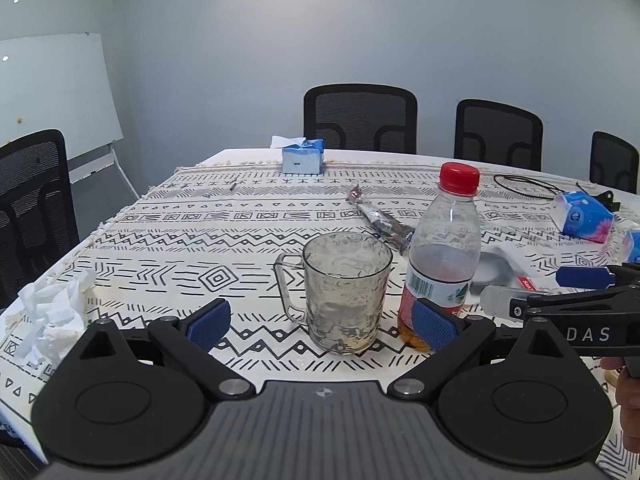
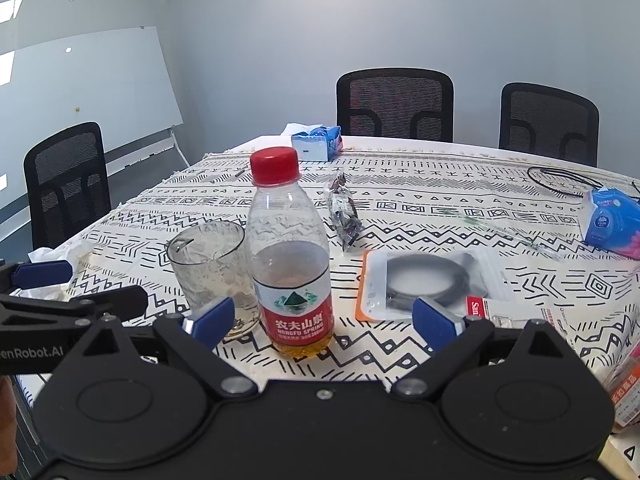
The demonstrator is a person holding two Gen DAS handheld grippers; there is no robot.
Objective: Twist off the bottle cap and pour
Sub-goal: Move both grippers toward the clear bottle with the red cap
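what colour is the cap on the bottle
Red. The bottle cap shows best in the right wrist view.

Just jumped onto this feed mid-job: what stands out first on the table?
The plastic bottle with its red cap still on stands upright at the near edge of the patterned tablecloth, amber liquid inside. The clear glass mug stands just to its left, handle pointing away from the bottle. Both the left gripper and right gripper are open, holding nothing.
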